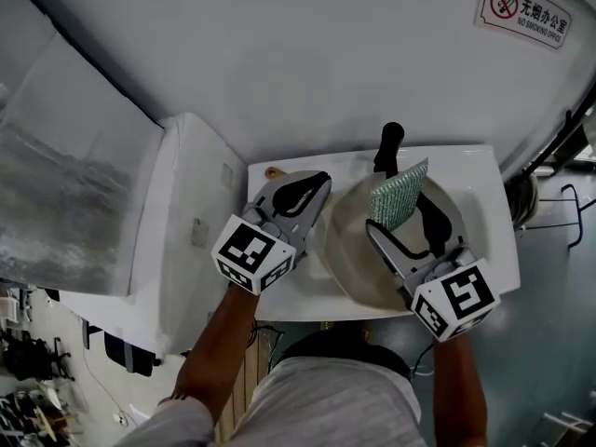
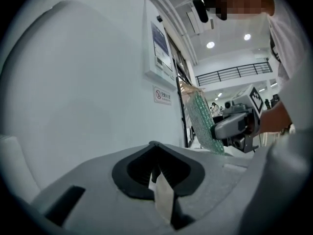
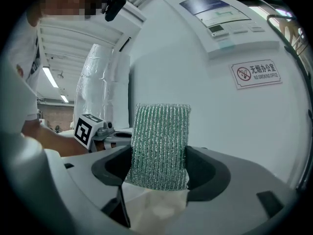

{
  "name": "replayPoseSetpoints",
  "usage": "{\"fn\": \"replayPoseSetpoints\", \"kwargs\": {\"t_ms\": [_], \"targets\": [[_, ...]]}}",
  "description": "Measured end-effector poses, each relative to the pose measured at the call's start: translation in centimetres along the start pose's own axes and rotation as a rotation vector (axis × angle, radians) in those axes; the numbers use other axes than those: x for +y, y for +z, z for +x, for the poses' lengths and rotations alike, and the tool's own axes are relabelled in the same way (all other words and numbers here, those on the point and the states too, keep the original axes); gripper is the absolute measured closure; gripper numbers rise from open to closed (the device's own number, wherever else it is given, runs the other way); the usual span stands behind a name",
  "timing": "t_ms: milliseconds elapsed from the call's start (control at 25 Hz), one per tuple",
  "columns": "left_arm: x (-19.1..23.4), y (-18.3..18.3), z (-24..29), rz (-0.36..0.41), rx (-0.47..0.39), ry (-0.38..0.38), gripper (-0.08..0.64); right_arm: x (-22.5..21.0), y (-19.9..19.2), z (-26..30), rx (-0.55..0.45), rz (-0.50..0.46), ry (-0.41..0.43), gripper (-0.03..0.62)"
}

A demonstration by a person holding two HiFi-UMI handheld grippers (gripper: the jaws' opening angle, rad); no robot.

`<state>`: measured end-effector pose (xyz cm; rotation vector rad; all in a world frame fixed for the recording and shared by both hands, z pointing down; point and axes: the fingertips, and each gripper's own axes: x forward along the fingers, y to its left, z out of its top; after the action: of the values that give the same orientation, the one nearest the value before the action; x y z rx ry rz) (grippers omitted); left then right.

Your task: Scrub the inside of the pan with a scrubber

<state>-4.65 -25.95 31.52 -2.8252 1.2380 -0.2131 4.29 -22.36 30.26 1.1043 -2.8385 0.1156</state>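
Pinches the green scrubber (image 1: pixel 399 194) in the right gripper (image 1: pixel 402 222), over the pan (image 1: pixel 346 250) on the table (image 1: pixel 489 189); holds the left gripper (image 1: pixel 315 186) pressed together, empty. Unsteadied, may skid the pan under scrubbing.

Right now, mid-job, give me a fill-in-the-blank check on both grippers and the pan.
1. The right gripper is shut on the green ____.
2. The jaws of the left gripper are ____, holding nothing.
3. The black ____ of the pan points toward the top of the head view.
4. The red-bordered sign forbids ____.
Missing words: scrubber; shut; handle; smoking.
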Motion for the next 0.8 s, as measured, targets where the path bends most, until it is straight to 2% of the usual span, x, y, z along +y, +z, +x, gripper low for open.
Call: {"fn": "replayPoseSetpoints", "kwargs": {"t_ms": [360, 480, 800], "targets": [[0.0, -4.4, 0.9, 0.182, 0.214, -0.126, 0.534, 0.6, -3.9, 1.7, 0.160, -0.014, -0.008, 0.252], [-0.1, -6.0, 1.1, 0.226, 0.283, -0.170, 0.440, 1.0, -5.7, 2.1, 0.239, -0.024, 0.006, 0.253], [-0.3, -11.2, 1.2, 0.342, 0.450, -0.295, 0.333, 1.9, -9.4, 3.3, 0.390, -0.064, 0.044, 0.252]]}}
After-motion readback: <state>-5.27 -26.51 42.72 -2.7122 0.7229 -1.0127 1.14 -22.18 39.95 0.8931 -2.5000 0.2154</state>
